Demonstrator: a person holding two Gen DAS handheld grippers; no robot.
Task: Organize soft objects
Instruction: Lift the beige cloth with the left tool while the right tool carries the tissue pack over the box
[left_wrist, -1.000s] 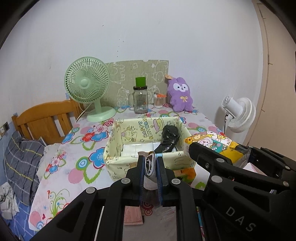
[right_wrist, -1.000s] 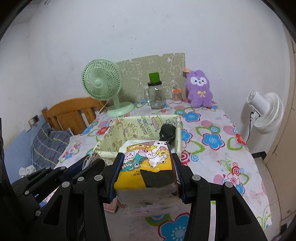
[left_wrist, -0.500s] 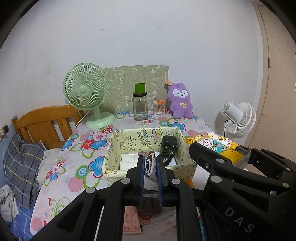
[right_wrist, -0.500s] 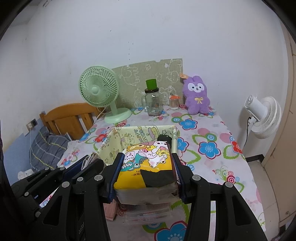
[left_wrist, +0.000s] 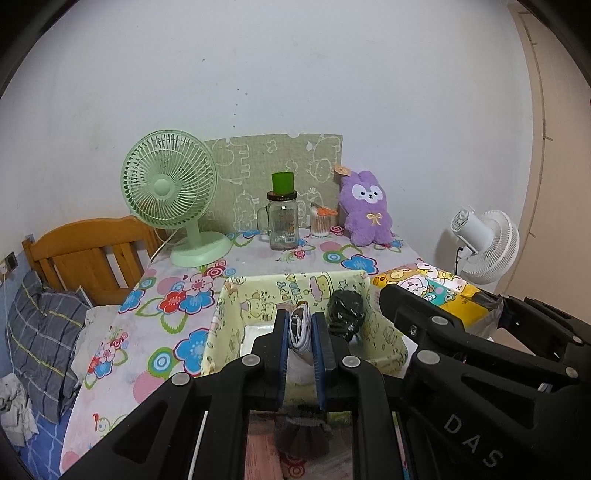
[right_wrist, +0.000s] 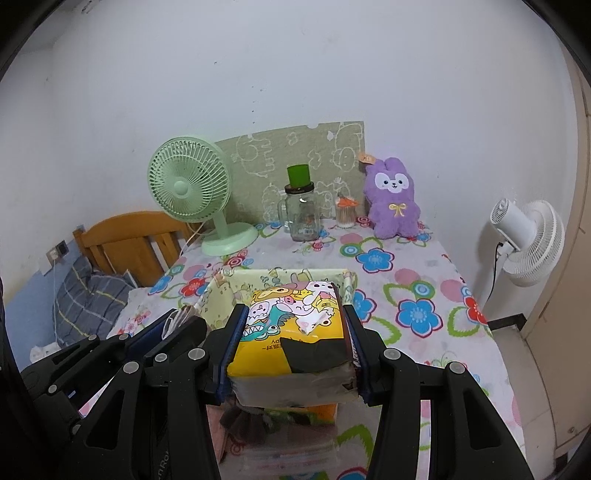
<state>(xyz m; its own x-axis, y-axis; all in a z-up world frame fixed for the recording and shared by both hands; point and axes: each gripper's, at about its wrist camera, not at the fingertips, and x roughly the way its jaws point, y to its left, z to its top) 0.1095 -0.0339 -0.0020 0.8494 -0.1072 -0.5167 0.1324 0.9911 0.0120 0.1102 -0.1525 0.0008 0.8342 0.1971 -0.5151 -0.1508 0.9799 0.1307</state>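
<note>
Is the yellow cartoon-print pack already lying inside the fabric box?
No: the right tool holds the yellow pack clamped above the table, in front of the fabric box.

Green fan (left_wrist: 168, 179), glass jar (left_wrist: 282, 221)

Along the back of the table (right_wrist: 424, 266), against the wall, a row stands in the way: the green fan (right_wrist: 192, 192), the glass jar (right_wrist: 301, 214) with a green cup on top, a small swab container (right_wrist: 346, 214) and the purple plush rabbit (right_wrist: 393, 199). Between that row and the yellow fabric box (left_wrist: 295, 291) runs a bare strip of flowered cloth. Right of the box the table is open up to its edge, beyond which the white fan (right_wrist: 528, 240) stands. Inside the box a dark bundle (left_wrist: 345, 314) fills the right side; the left side has room. Left of the table, the wooden headboard (left_wrist: 88, 251) blocks passage.
</note>
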